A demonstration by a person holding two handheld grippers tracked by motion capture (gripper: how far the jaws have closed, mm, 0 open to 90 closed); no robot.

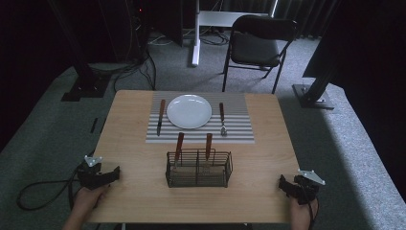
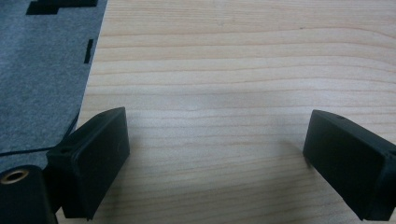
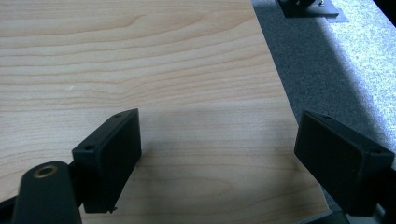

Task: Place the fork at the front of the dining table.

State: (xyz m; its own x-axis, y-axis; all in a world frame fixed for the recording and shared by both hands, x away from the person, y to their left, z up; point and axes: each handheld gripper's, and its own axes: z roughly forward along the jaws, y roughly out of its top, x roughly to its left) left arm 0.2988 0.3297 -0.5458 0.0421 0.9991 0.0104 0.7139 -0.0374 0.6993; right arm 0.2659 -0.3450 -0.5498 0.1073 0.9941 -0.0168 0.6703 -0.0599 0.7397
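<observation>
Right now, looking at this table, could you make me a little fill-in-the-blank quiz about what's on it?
1. The white plate sits on a ____ placemat.
2. The wire basket holds ____ wooden-handled utensils.
3. On the mat beside the plate, opposite the knife, lies a ____.
4. The left gripper and right gripper both have their jaws ____.

Missing words: striped; two; fork; open

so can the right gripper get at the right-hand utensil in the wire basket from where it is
Probably yes. The right gripper is open, with bare table between it and the wire basket, and the utensil's wooden handle sticks up above the rim.
</observation>
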